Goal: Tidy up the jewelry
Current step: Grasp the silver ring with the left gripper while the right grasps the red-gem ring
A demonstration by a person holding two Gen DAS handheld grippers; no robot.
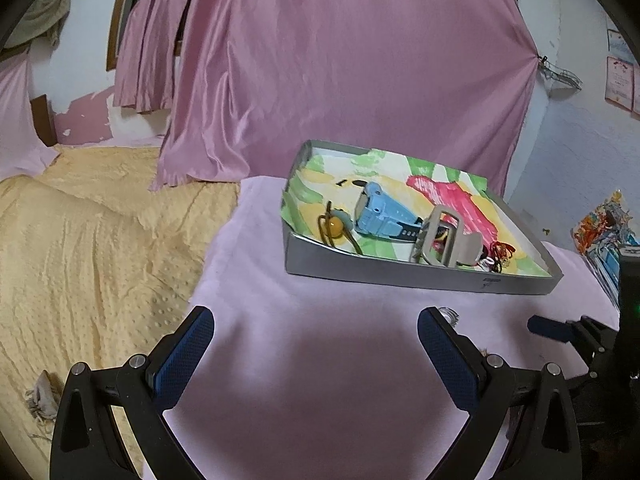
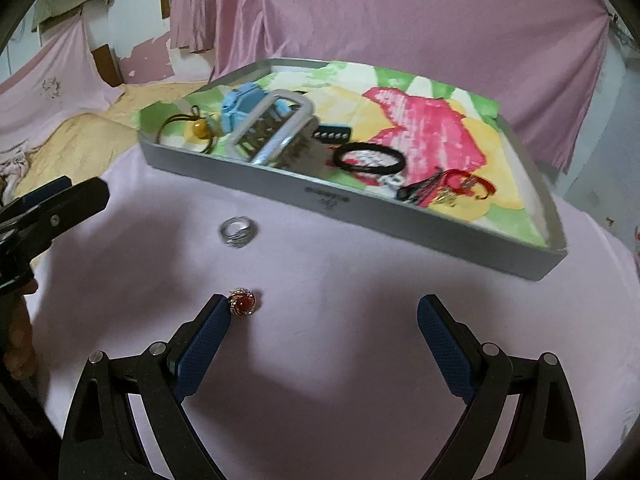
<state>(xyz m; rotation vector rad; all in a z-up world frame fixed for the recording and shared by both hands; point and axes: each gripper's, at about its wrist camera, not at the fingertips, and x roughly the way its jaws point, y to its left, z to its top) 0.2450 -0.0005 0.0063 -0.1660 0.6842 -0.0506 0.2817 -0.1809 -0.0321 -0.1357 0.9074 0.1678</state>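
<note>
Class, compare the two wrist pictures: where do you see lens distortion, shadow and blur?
Left wrist view: dark corners, the curtain bulges, a soft shadow lies on the cloth between the open left gripper. Right wrist view: the tray rim bows, shadows fall round the open right gripper, and the red ring stays fairly sharp.

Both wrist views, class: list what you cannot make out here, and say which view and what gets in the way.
- Silver ring, left wrist view: mostly hidden behind a finger of the left gripper.
- Printed mark on the tray wall, right wrist view: blurred, unreadable.
- Red tangle in the tray, right wrist view: blurred, its pieces cannot be told apart.
- Red-stone ring, right wrist view: contact with the right gripper finger unclear.
</note>
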